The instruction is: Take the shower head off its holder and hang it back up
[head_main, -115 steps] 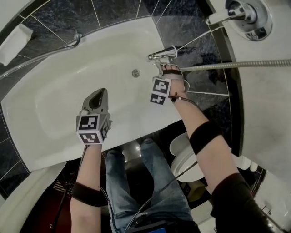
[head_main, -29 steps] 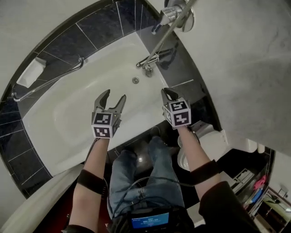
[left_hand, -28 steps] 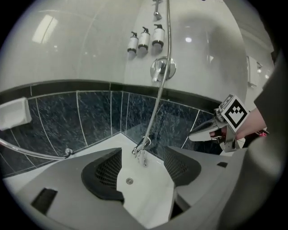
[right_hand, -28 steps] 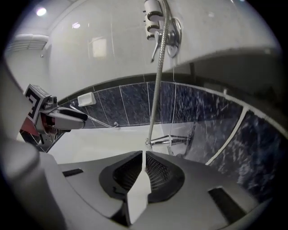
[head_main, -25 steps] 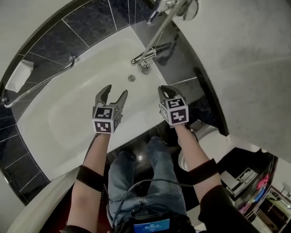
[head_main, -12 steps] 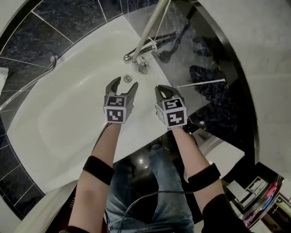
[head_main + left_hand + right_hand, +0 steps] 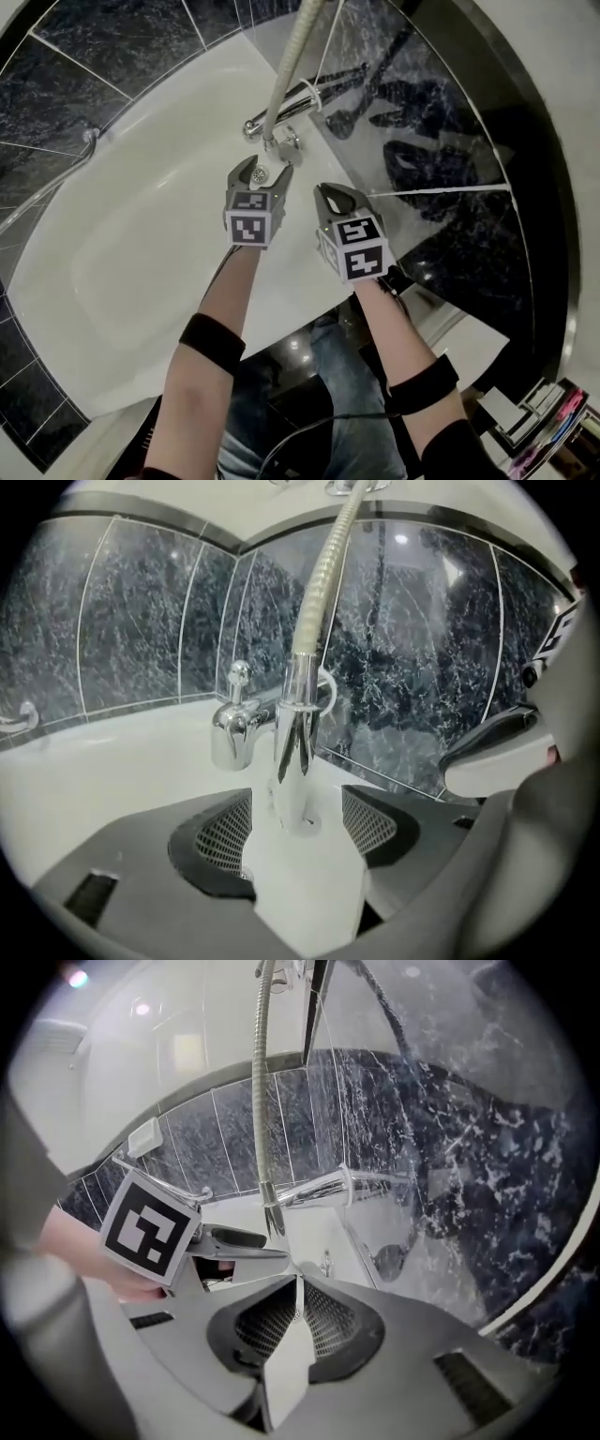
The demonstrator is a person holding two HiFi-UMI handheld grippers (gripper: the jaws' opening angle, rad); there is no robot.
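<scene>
The shower head itself is not in view. Its ribbed metal hose (image 7: pixel 286 56) runs from the top of the frame down to a chrome fitting (image 7: pixel 298 724) beside the tub faucet (image 7: pixel 281 108). My left gripper (image 7: pixel 262 169) is open over the tub's end. In the left gripper view (image 7: pixel 298 822) the fitting stands just beyond its spread pads, untouched. To the right, my right gripper (image 7: pixel 330 192) is shut on nothing. The right gripper view (image 7: pixel 298 1283) shows its pads pressed together, with the hose (image 7: pixel 260 1082) and faucet (image 7: pixel 323 1188) ahead.
The white bathtub (image 7: pixel 141 244) fills the left, with its drain (image 7: pixel 261 175) under the left gripper. Dark marble tiles (image 7: pixel 441 187) line the wall on the right. A grab rail (image 7: pixel 47 192) runs along the far side. A person's legs stand below the tub's edge.
Both grippers have sunk toward the faucet end of the tub. The left one has also moved right, closer to the hose's lower end. Left jaws stay open, right stay shut.
</scene>
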